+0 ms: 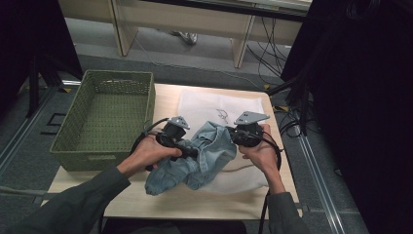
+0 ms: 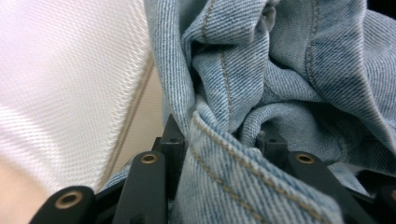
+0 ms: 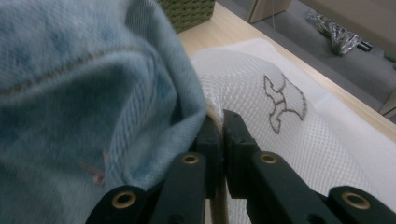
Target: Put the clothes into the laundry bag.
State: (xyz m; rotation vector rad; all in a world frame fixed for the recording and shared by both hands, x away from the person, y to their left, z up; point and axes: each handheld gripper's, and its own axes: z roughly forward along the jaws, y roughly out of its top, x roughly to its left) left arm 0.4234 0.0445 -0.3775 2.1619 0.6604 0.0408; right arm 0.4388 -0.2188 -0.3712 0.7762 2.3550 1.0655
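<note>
A light blue denim garment (image 1: 209,156) lies bunched on a white mesh bag (image 1: 214,105) at the middle of the wooden table (image 1: 165,100). My left gripper (image 1: 191,152) comes in from the left and is shut on a thick fold of the denim (image 2: 280,70); its jaws (image 2: 222,135) stand apart with the hem packed between them. My right gripper (image 1: 232,132) is at the garment's right side. Its jaws (image 3: 222,123) are pressed together on the cream edge of the mesh bag (image 3: 289,140), and the denim (image 3: 70,93) drapes over the left jaw.
An empty green woven basket (image 1: 104,112) stands on the left part of the table, with its corner (image 3: 187,11) at the top of the right gripper view. Wooden desk legs and loose cables (image 1: 272,44) are on the floor behind. A dark curtain (image 1: 360,97) stands at the right.
</note>
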